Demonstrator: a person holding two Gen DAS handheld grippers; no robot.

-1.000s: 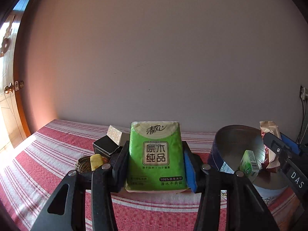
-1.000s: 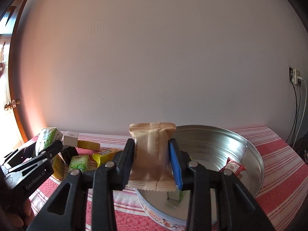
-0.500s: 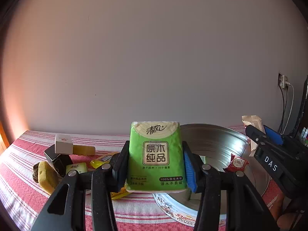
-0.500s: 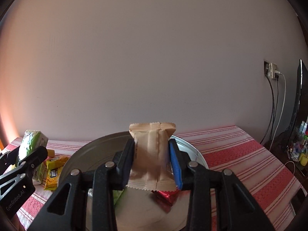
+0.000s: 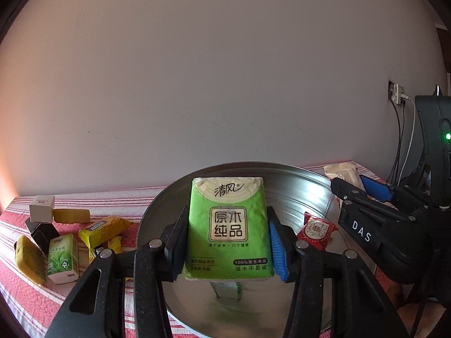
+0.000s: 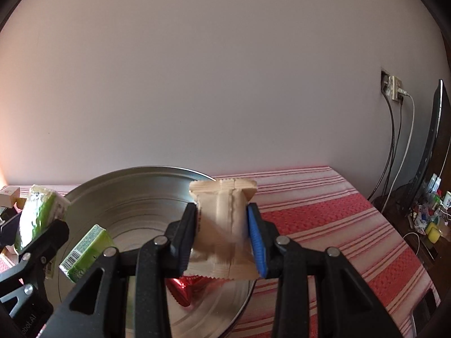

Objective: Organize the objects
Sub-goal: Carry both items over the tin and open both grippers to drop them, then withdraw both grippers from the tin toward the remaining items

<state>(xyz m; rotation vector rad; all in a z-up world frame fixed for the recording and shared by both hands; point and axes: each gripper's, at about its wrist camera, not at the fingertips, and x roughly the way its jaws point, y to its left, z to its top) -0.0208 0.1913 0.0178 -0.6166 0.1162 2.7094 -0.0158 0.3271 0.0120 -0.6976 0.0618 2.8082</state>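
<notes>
While the left gripper (image 5: pixel 227 242) clamps its jaws on a green tissue pack (image 5: pixel 228 225) above the metal basin (image 5: pixel 296 180), the right gripper (image 6: pixel 222 238) grips a beige snack packet (image 6: pixel 222 225), seemingly over the basin's right rim, above the striped surface (image 6: pixel 324 214).

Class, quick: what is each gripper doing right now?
Left gripper: shut on the green tissue pack.
Right gripper: shut on the beige snack packet.

Black plastic left gripper (image 5: pixel 227 242) and right gripper (image 6: pixel 222 238) — silver screws, one blue pad each.
</notes>
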